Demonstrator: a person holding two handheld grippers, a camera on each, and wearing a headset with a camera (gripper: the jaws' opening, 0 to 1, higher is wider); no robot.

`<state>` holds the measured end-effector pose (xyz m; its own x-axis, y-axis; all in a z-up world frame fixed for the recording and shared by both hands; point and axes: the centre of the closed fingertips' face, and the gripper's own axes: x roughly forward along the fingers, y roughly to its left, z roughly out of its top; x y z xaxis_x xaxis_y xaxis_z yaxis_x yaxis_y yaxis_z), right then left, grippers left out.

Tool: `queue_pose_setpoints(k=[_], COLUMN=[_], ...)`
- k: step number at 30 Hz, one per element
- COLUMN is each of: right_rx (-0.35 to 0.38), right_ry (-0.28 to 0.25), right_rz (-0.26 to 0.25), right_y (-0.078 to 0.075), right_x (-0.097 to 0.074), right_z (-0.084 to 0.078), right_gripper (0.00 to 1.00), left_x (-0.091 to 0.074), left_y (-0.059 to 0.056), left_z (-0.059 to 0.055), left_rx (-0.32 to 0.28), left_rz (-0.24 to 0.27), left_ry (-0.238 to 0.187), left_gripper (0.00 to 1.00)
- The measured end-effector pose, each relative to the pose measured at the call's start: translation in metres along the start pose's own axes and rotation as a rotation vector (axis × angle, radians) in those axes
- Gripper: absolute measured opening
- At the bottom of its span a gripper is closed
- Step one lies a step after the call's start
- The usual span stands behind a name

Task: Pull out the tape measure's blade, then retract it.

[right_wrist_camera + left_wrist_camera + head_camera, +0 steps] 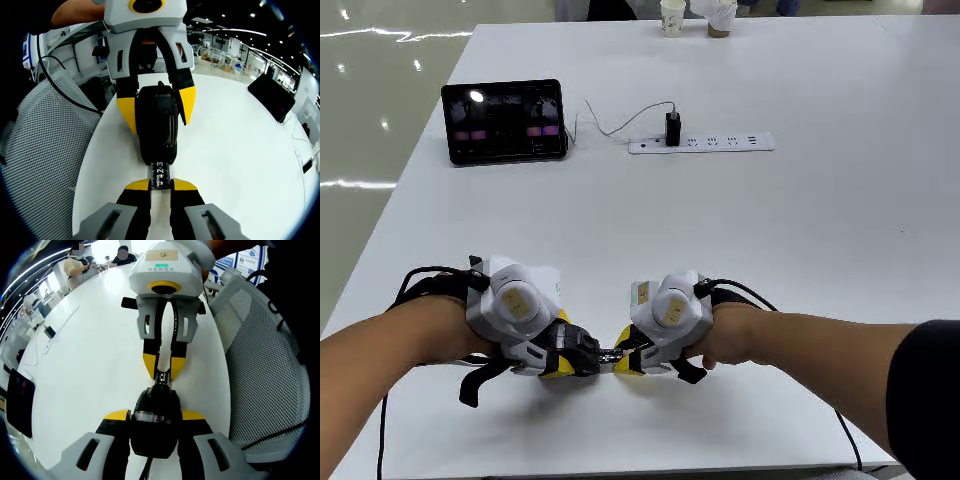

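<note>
Two grippers meet at lower centre of the head view, low over the table (pixel 740 250). Your left gripper (pixel 155 416) is clamped on the case (pixel 157 127). Your right gripper (pixel 160 185) has its jaws pinched together on the blade (pixel 160 172). Only a short stretch is out, marked 2 and 3. Judgement: pull barely begun; most of the draw and all the retraction are left. Beyond: tablet (pixel 505 121) upper left, power strip (pixel 710 143) upper centre.

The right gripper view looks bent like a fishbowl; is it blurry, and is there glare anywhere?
Right gripper view: fisheye curves the table edge, yet the blade digits at the right claw read sharp. Left gripper view: same bending; the tape measure is sharp, the far end washed out. Head view: straight lines, ceiling lights glaring on the floor.
</note>
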<state>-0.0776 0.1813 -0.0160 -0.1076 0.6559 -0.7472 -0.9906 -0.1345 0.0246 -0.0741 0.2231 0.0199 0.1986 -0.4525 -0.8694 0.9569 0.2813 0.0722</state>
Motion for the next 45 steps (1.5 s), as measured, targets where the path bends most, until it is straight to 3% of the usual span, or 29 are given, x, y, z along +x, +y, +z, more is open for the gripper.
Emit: queue_pose_setpoints(k=[45], right_rx=[0.009], right_ry=[0.022], right_rz=[0.003], right_y=[-0.001], right_x=[-0.014], right_z=[-0.019], right_gripper=[0.1], left_x=[0.001], left_y=[-0.001], left_z=[0.0], left_rx=[-0.006], left_rz=[0.005], left_ry=[-0.001], left_gripper=[0.31])
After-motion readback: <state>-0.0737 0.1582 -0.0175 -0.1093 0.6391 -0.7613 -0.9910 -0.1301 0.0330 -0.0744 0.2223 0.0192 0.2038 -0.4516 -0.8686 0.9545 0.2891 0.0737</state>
